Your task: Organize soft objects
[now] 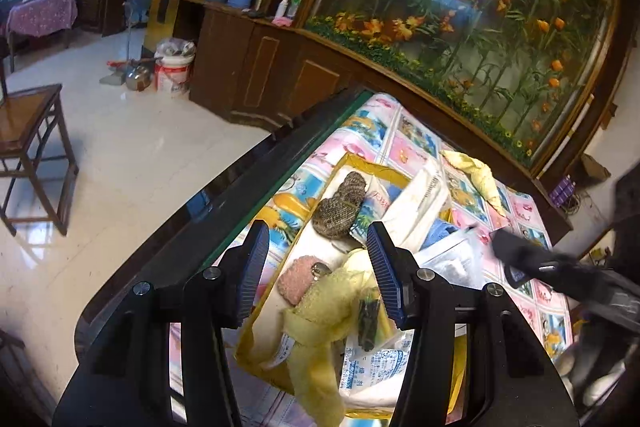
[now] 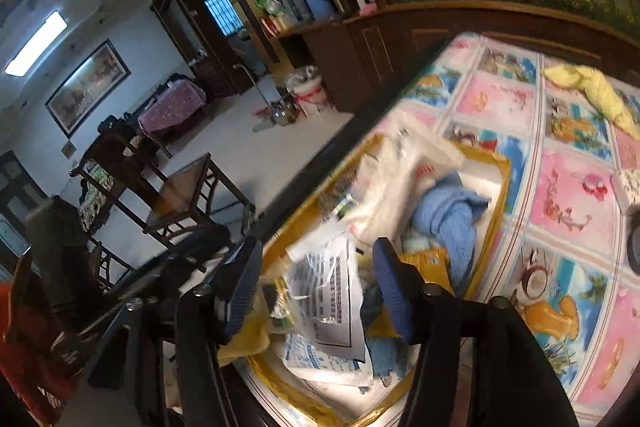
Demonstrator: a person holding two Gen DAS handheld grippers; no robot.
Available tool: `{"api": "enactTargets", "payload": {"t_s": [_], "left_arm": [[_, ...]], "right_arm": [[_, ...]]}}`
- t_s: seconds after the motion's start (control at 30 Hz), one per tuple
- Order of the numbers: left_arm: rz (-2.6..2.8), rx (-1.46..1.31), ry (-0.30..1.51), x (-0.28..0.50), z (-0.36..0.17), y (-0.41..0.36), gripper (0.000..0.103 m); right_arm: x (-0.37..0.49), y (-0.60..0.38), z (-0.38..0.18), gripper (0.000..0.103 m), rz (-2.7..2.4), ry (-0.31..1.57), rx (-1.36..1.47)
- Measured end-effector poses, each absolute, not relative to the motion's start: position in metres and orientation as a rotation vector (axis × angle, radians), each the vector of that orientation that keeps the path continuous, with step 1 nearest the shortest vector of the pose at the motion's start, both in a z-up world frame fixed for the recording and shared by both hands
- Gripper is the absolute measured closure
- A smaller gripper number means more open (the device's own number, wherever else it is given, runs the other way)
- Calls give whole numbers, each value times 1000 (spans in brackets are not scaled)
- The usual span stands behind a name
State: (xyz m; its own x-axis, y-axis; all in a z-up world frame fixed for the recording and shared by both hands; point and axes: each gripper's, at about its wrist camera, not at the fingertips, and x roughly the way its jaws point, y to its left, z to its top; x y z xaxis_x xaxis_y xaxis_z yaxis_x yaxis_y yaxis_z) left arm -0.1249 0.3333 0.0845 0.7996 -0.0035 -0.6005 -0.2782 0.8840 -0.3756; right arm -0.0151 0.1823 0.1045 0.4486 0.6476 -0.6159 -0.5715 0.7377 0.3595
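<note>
A shallow tray with a yellow rim (image 1: 360, 163) lies on the patterned tablecloth and holds soft items: a brown knitted piece (image 1: 340, 207), a pink puff (image 1: 296, 279), a pale yellow cloth (image 1: 320, 311) and white packets. My left gripper (image 1: 318, 267) hovers over them, open, with the yellow cloth and puff below its gap and nothing pinched. In the right wrist view the same tray (image 2: 500, 187) holds a blue towel (image 2: 452, 215) and a clear printed bag (image 2: 328, 299). My right gripper (image 2: 318, 287) is open over that bag, pads apart from it. One of its fingers (image 1: 520, 251) reaches in from the right.
Another yellow cloth (image 2: 596, 91) lies loose on the tablecloth (image 2: 568, 187) beyond the tray. The table's dark glass edge (image 1: 280, 147) runs along the left, with tiled floor, a wooden chair (image 1: 32, 139) and a cabinet (image 1: 260, 67) past it. A dark round object (image 2: 634, 239) sits at the right.
</note>
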Motion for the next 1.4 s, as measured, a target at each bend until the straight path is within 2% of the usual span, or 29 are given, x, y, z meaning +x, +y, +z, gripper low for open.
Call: {"api": "enactTargets", "payload": {"t_s": [0.03, 0.1, 0.2, 0.27, 0.3, 0.33, 0.47, 0.7, 1.4], "left_arm": [[154, -467, 639, -126, 87, 329, 52], [149, -428, 622, -131, 97, 315, 52], [218, -280, 558, -146, 119, 278, 51], [298, -176, 514, -153, 131, 251, 37], [328, -125, 487, -157, 138, 236, 23], [335, -84, 459, -161, 141, 222, 19], [296, 43, 415, -168, 149, 175, 19], [267, 132, 485, -158, 143, 142, 18], [260, 111, 587, -147, 121, 148, 18]], "right_arm": [[-19, 182, 109, 24, 739, 776, 70], [-26, 174, 106, 24, 660, 752, 33], [-46, 140, 99, 24, 645, 698, 122], [-61, 120, 94, 24, 592, 663, 120], [-66, 113, 92, 24, 562, 653, 110], [-70, 107, 89, 24, 530, 650, 94], [-81, 82, 76, 24, 462, 675, 69], [-88, 62, 68, 24, 447, 703, 93], [-96, 69, 59, 24, 451, 743, 57]]}}
